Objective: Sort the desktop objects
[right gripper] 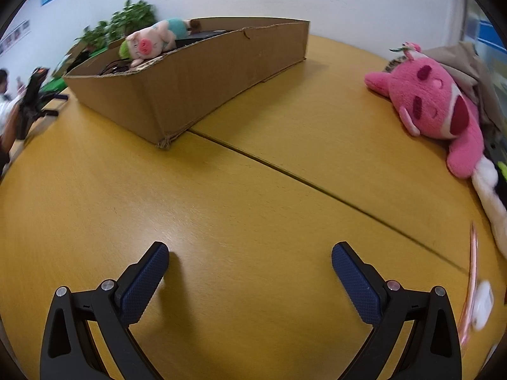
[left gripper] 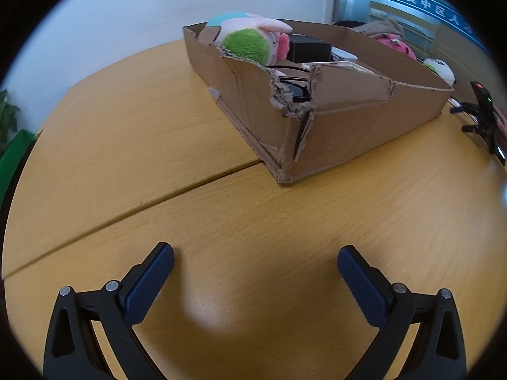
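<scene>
A torn brown cardboard box (left gripper: 332,133) stands on the wooden table; it also shows in the right wrist view (right gripper: 202,88). Inside lie a pink pig plush with green hair (left gripper: 250,39) (right gripper: 149,42), a black box (left gripper: 309,49), black sunglasses (left gripper: 294,90) and a flat white thing (left gripper: 336,63). A big pink plush (right gripper: 440,107) lies on the table at the right. My left gripper (left gripper: 255,258) is open and empty over bare table in front of the box. My right gripper (right gripper: 250,256) is open and empty, also over bare table.
A small black tripod device (left gripper: 486,117) stands right of the box and shows in the right wrist view (right gripper: 30,101). A white plush (right gripper: 492,199) and crumpled brown paper (right gripper: 469,63) lie by the pink plush. A blurred pink-and-white thing (right gripper: 477,297) sits at the right edge. Potted plants (right gripper: 126,22) stand behind.
</scene>
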`<control>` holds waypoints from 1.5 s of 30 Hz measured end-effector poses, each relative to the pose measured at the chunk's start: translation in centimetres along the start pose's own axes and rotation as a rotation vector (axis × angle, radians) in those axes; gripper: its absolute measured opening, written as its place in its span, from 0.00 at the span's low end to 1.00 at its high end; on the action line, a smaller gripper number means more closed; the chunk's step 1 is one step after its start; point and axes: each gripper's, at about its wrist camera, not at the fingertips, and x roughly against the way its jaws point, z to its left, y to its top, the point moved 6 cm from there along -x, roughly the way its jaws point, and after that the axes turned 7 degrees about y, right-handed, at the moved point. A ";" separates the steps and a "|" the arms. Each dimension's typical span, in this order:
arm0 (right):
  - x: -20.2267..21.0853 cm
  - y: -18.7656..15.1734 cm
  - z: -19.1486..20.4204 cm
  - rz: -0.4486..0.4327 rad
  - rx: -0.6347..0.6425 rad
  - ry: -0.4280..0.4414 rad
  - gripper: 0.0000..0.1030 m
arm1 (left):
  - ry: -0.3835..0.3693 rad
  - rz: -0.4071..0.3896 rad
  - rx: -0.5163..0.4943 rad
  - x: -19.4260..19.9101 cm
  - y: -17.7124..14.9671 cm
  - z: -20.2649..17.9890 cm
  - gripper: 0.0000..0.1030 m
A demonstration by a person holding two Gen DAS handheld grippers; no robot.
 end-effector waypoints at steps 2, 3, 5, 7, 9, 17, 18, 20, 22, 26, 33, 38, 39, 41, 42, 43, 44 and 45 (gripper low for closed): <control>0.0 0.0 -0.2 0.003 0.023 0.015 1.00 | -0.006 -0.002 -0.010 -0.2 0.1 0.4 1.00; -0.1 0.0 -0.3 0.003 0.025 0.015 1.00 | -0.003 -0.002 -0.009 -0.3 0.2 0.3 1.00; -0.1 0.0 -0.2 0.003 0.026 0.014 1.00 | 0.001 -0.004 -0.010 -0.3 0.1 0.2 1.00; -0.1 0.0 -0.2 0.003 0.026 0.014 1.00 | 0.001 -0.005 -0.010 -0.3 0.1 0.1 1.00; -0.2 0.0 -0.2 0.003 0.025 0.014 1.00 | 0.001 -0.005 -0.010 -0.3 0.1 0.1 1.00; -0.1 -0.2 -0.1 0.002 0.024 0.014 1.00 | 0.003 -0.004 -0.010 -0.4 0.3 0.0 1.00; -0.2 -0.2 -0.1 0.002 0.023 0.014 1.00 | 0.003 -0.004 -0.010 -0.4 0.3 0.0 1.00; -0.2 -0.2 -0.1 0.002 0.023 0.014 1.00 | 0.003 -0.004 -0.010 -0.4 0.3 0.0 1.00; -0.2 -0.2 -0.1 0.002 0.023 0.014 1.00 | 0.003 -0.004 -0.010 -0.5 0.3 0.0 1.00; -0.1 -0.4 0.0 0.002 0.024 0.014 1.00 | 0.003 -0.004 -0.010 -0.5 0.3 0.0 1.00; -0.1 -0.5 0.0 0.003 0.023 0.014 1.00 | 0.003 -0.004 -0.009 -0.5 0.3 -0.3 1.00; -0.1 -0.5 0.0 0.003 0.023 0.014 1.00 | 0.003 -0.004 -0.009 -0.6 0.3 -0.2 1.00; -0.2 -0.5 0.0 0.002 0.023 0.014 1.00 | 0.003 -0.004 -0.009 -0.6 0.3 -0.3 1.00; -0.2 -0.4 0.0 0.003 0.023 0.014 1.00 | 0.004 -0.004 -0.009 -0.6 0.3 -0.2 1.00; -0.2 -0.4 0.0 0.003 0.023 0.013 1.00 | 0.004 -0.003 -0.009 -0.6 0.3 -0.2 1.00; -0.2 -0.4 0.0 0.003 0.023 0.013 1.00 | 0.004 -0.003 -0.008 -0.6 0.3 -0.3 1.00; -0.3 -0.3 0.0 0.003 0.023 0.013 1.00 | 0.004 -0.003 -0.008 -0.6 0.3 -0.3 1.00; -0.3 -0.3 0.0 0.003 0.023 0.013 1.00 | 0.004 -0.003 -0.008 -0.6 0.3 -0.3 1.00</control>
